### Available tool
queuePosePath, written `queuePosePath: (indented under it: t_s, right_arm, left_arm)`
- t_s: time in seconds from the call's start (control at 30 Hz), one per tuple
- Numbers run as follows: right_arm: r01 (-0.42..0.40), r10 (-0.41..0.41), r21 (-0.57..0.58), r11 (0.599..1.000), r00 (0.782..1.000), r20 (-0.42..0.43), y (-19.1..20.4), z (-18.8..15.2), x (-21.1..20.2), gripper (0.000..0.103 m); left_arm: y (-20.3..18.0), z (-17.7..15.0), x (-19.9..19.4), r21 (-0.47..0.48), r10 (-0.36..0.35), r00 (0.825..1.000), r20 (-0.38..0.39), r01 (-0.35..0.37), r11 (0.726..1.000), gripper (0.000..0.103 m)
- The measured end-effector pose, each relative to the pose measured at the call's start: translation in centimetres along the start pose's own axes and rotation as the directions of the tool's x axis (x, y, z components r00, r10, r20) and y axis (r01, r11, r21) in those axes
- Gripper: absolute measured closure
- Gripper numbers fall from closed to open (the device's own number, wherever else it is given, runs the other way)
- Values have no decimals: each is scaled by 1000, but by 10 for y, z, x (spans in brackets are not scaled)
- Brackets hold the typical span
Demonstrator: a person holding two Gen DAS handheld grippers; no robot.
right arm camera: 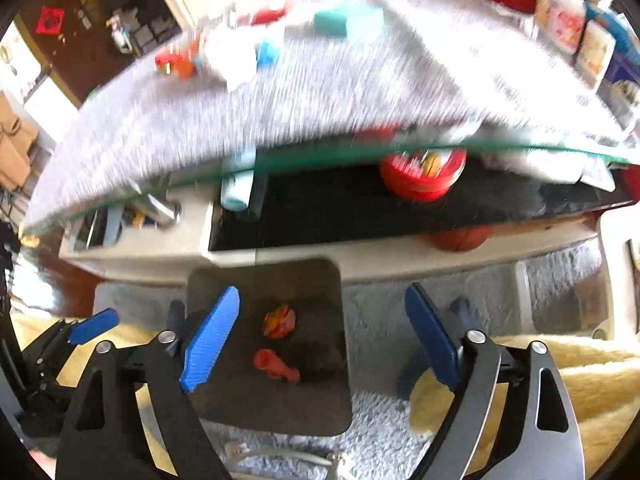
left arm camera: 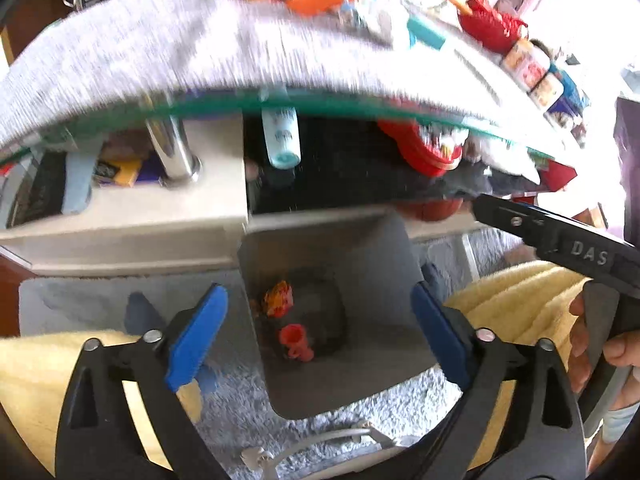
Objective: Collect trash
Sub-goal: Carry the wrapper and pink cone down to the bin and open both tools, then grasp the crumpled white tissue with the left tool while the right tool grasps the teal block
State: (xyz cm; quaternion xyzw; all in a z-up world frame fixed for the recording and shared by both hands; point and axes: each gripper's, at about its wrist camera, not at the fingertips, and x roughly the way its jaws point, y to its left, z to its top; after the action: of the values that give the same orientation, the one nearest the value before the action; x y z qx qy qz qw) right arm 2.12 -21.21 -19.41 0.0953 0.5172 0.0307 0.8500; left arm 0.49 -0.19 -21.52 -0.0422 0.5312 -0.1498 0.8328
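Grey bin fills the left wrist view beneath the wide-open, empty left gripper; a hand shows at three o'clock. Right wrist view: right gripper equally wide and empty, above the red tube lying in the bin, long axis ten-to-four o'clock.

— Can you read anything from here?
— Only "DAS", pale letters on the black arm of the right gripper. The jars and boxes along the table's far edge are too blurred.
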Motion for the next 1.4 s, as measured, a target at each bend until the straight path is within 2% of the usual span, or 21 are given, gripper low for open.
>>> queuePosePath:
  t_s: [0.07,0.23,0.4,0.77,0.9,1.0,1.07,1.13,1.4]
  right_arm:
    - [-8,7,8,1000,999,34,-2,9,-11,17]
    - [-6,5,6,1000,994,107,-4,34,-31,17]
    - [12,-13,3,1000,990,141,-9,60,-32,17]
    - [61,-60,0,998,981,184,-14,116,-6,17]
    - [72,-73,11,997,982,174,-24,134,14,18]
    - [66,-66,3,998,986,154,-28,142,31,26]
    - [66,-65,-5,998,987,146,-29,146,40,30]
    - [77,-74,-16,997,986,151,-29,150,45,30]
    - [72,-63,-47,996,983,170,-33,164,55,31]
  left_arm:
    - [2,10,-10,-10,7,1000,25,-6,1000,9]
    - [3,31,-30,-19,8,997,74,-6,1000,8]
    - [-4,58,-38,3,-3,994,113,2,1000,8]
    - [-23,108,-15,24,-35,992,125,33,999,8]
    - [-35,126,-1,40,-53,992,117,48,998,9]
    - [-41,137,11,38,-73,992,105,70,997,20]
    - [-44,146,23,32,-94,992,84,91,995,42]
    - [-48,154,32,29,-111,991,70,110,994,50]
    - [-60,174,51,24,-148,986,74,146,989,63]
